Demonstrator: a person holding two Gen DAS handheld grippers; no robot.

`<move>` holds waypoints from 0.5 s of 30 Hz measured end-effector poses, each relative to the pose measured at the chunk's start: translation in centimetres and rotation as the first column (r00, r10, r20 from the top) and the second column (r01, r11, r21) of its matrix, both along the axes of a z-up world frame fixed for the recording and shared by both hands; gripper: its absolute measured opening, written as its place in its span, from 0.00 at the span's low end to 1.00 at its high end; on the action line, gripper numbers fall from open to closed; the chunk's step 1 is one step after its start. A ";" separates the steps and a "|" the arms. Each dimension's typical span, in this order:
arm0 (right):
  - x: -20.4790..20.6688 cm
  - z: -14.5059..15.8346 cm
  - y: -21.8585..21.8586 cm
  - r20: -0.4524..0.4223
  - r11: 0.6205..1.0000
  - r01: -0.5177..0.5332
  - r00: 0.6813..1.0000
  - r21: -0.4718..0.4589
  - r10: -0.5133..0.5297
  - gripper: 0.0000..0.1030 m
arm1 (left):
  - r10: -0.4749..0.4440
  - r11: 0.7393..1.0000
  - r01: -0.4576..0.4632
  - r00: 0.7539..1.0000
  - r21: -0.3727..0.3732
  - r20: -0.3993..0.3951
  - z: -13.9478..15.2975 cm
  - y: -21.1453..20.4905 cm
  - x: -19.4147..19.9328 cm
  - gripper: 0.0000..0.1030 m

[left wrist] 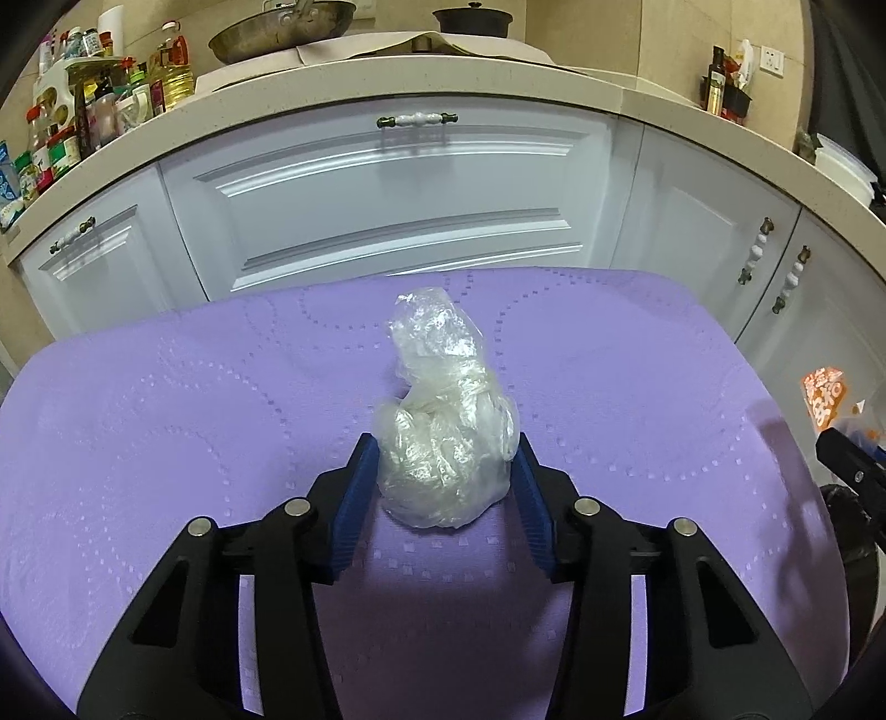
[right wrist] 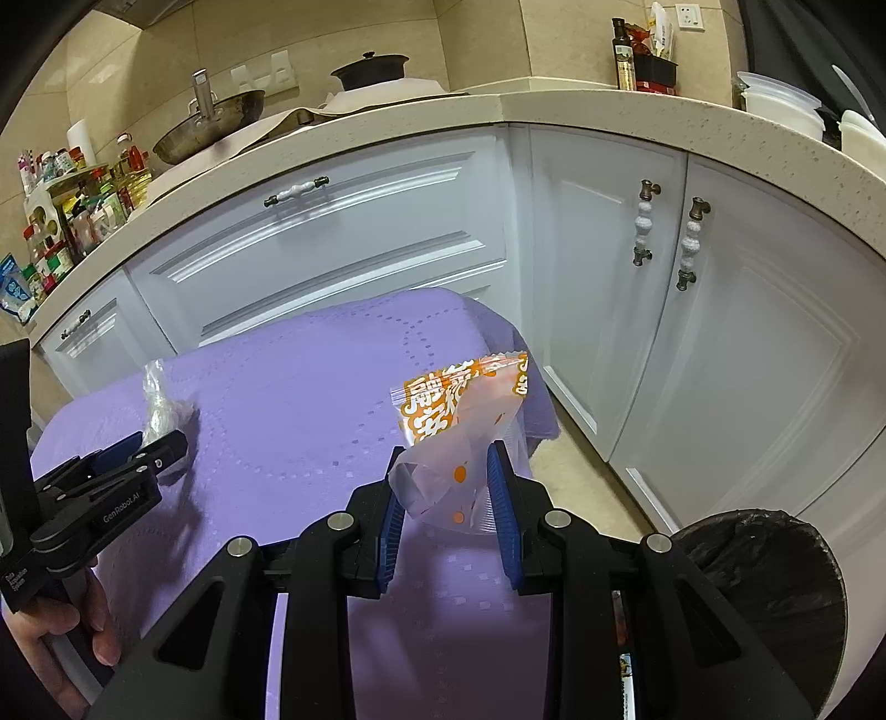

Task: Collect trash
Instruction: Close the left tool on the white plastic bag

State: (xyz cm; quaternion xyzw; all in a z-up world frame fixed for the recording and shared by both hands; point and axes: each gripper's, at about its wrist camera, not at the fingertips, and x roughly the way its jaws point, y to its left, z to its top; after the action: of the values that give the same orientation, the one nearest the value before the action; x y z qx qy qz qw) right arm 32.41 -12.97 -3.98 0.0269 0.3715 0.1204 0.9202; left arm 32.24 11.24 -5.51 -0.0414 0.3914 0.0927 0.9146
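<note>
Left gripper (left wrist: 446,471): its 2 blue pads flank a crumpled clear plastic wad (left wrist: 443,437) and press its sides, clamped on it just above the purple cloth (left wrist: 166,415).
Right gripper (right wrist: 446,493): its blue fingers (right wrist: 506,515) pinch an orange-and-white snack wrapper (right wrist: 459,410), which stands up from between them.
Trash bin (right wrist: 775,581): round, lined with a black bag, on the floor at lower right in the right wrist view, just beside the cloth-covered table; what lies inside cannot be told.
Clear plastic wad: translucent, shiny, heavily creased, wide at the bottom, narrowing to a twisted top that points away from the camera; it sits near the middle of the cloth.
Snack wrapper: orange top band with white characters, clear lower part with orange dots, crumpled where it is gripped; it is over the cloth's right edge, between the table and the bin.
Purple cloth: embossed with dotted curves, draped over the table's far corner.
Counter (left wrist: 498,83): pale speckled stone above white cabinets (left wrist: 387,194); it carries a wok (left wrist: 277,30), a dark lidded pot (left wrist: 470,19) and a cluster of bottles (left wrist: 99,94) at the left.
</note>
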 end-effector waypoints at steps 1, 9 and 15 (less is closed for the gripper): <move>0.0 0.0 0.0 0.001 1.000 0.000 1.000 0.000 0.000 0.29 | -0.001 1.000 0.001 1.000 0.001 0.004 0.1 0.0 -0.1 0.44; -0.7 0.4 0.1 0.012 1.000 -0.002 1.000 0.004 0.002 0.29 | -0.002 1.000 0.001 1.000 0.024 0.029 0.8 -0.2 -1.5 0.43; -1.8 1.0 0.4 0.021 1.000 -0.009 1.000 0.012 0.009 0.29 | 0.003 1.000 -0.004 0.999 0.017 0.051 2.0 0.0 -3.6 0.43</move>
State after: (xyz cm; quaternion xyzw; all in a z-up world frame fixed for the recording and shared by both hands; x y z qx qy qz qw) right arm 30.62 -12.57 -3.02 0.0292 0.3612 0.1271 0.9233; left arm 28.68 11.25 -3.55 -0.0367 0.3672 0.0964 0.9244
